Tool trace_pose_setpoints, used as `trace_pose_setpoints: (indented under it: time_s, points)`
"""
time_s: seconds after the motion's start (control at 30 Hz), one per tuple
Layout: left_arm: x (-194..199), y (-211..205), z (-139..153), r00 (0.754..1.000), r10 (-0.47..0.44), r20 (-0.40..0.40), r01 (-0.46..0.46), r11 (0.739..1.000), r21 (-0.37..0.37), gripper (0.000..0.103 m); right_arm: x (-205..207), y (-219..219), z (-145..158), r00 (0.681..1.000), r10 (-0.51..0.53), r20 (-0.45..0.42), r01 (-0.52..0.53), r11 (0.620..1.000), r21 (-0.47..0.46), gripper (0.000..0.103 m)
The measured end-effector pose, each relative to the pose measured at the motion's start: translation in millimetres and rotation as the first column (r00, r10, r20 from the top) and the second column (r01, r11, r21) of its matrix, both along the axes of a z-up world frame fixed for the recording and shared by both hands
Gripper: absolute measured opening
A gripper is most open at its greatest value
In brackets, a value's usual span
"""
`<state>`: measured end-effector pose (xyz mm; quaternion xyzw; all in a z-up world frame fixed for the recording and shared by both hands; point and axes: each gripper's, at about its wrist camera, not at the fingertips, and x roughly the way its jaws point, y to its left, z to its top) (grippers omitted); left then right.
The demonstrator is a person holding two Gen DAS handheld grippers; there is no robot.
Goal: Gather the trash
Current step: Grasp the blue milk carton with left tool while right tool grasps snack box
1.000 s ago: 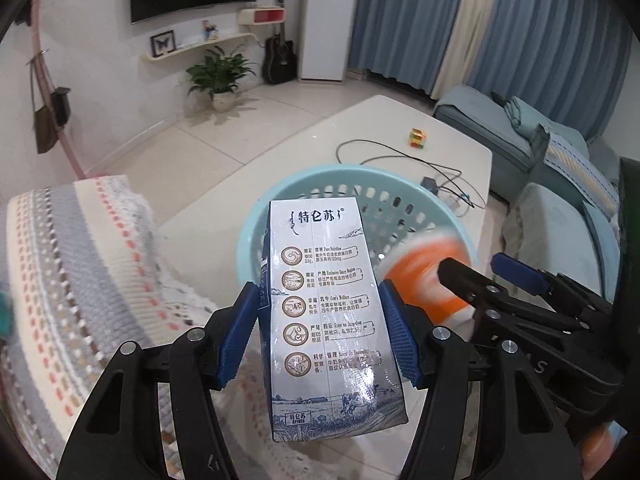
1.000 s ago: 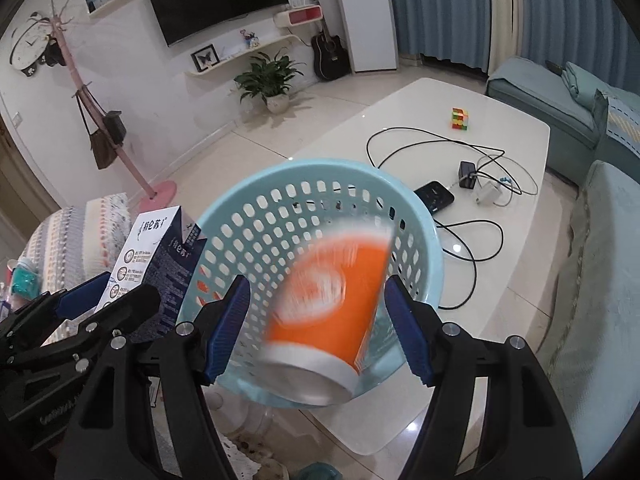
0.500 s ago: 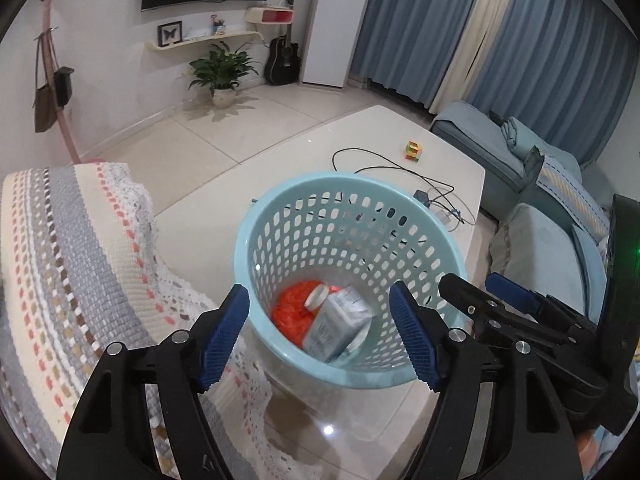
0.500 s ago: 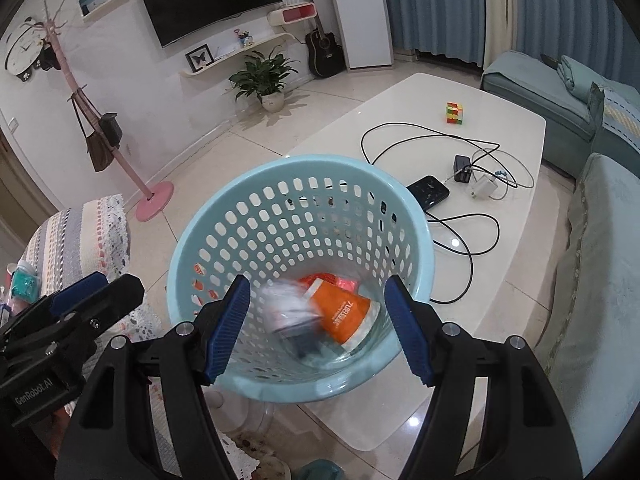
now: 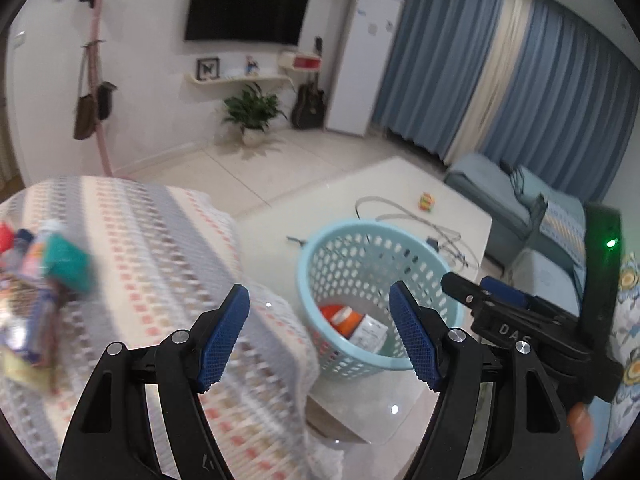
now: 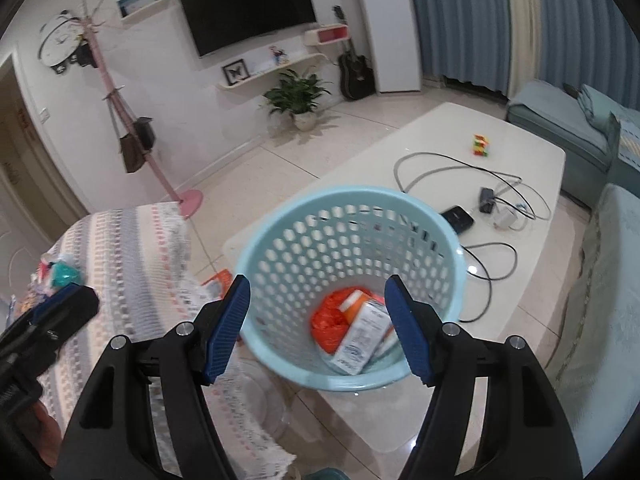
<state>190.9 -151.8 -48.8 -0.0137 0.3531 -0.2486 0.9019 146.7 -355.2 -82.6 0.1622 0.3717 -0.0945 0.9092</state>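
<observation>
we look down over a white low table (image 6: 532, 184) with a pale blue perforated basket (image 6: 280, 240) standing at its near corner, and beside it a striped knitted cover (image 5: 160, 248) draped over a seat to the left. the basket (image 5: 316, 256) sits upright, its rim unbroken all round.

inside the basket, on its floor, lie an orange cup (image 6: 352, 304) on its side and a white milk carton (image 6: 362, 334) tipped against it, with crumpled orange wrapping (image 6: 330, 322) beneath them. in the left wrist view the same cup (image 5: 344, 316) and carton (image 5: 370, 332) show through the basket mouth.

our left gripper (image 5: 320, 336) hangs above the edge of the knitted cover, to the left of the basket; its blue pads stand wide apart with nothing between them, and the carton lies below and beyond its right-hand finger. our right gripper (image 6: 318, 330) hovers over the near rim of the basket, its blue pads also apart and gripping nothing; the cup and carton lie down in the basket, just ahead of and under its right-hand finger, clear of both pads.

on the far left of the cover a blurred heap of small packets (image 5: 36, 280) rests, with something teal (image 5: 68, 260) among them; we cannot tell what each is. further along the table lie looped cables (image 6: 472, 184), a dark phone (image 6: 456, 218) and a small coloured cube (image 6: 482, 145).
</observation>
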Motion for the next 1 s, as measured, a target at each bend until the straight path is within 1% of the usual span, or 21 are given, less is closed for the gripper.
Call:
trace_pose_setpoints:
  time_s: [0.13,0.23,0.33,0.43,0.53,0.6,0.73,0.77,0.8,0.9,0.97,1.0]
  points:
    - [-16,40,23,0.997,0.058,0.053,-0.056,0.998,-0.033,0.071,3,32,16,0.997,0.065,0.033,-0.064,0.998,-0.015,0.066]
    - [-25,71,34,0.991,0.107,0.080,-0.103,0.994,-0.046,0.071,6,62,26,0.990,0.130,0.056,-0.129,0.991,-0.025,0.066]
    - [-32,102,42,0.981,0.166,0.100,-0.161,0.985,-0.057,0.071,11,96,33,0.978,0.197,0.074,-0.195,0.980,-0.036,0.066]
    - [-36,135,47,0.969,0.225,0.103,-0.219,0.973,-0.070,0.071,17,129,39,0.958,0.272,0.086,-0.269,0.962,-0.049,0.066]
    - [-39,175,48,0.949,0.300,0.100,-0.294,0.953,-0.071,0.072,25,163,44,0.931,0.354,0.094,-0.349,0.935,-0.059,0.070]
    - [-40,204,48,0.929,0.357,0.094,-0.352,0.934,-0.068,0.074,28,187,48,0.905,0.411,0.111,-0.406,0.911,-0.066,0.073]
    - [-40,262,47,0.885,0.460,0.075,-0.456,0.887,-0.070,0.075,35,231,56,0.845,0.518,0.130,-0.509,0.855,-0.099,0.073]
    - [-41,278,46,0.870,0.488,0.071,-0.484,0.873,-0.067,0.076,37,244,58,0.825,0.549,0.136,-0.538,0.836,-0.112,0.074]
    - [-42,291,46,0.856,0.512,0.069,-0.508,0.859,-0.064,0.077,39,253,60,0.811,0.569,0.137,-0.556,0.822,-0.121,0.075]
    - [-40,323,47,0.829,0.555,0.064,-0.553,0.832,-0.045,0.079,48,281,63,0.769,0.627,0.126,-0.610,0.778,-0.149,0.077]
    - [-38,345,44,0.812,0.581,0.063,-0.581,0.814,-0.021,0.080,54,296,61,0.748,0.653,0.116,-0.635,0.756,-0.162,0.077]
    - [-37,354,43,0.807,0.588,0.060,-0.588,0.809,-0.012,0.083,58,303,59,0.741,0.663,0.105,-0.644,0.746,-0.171,0.077]
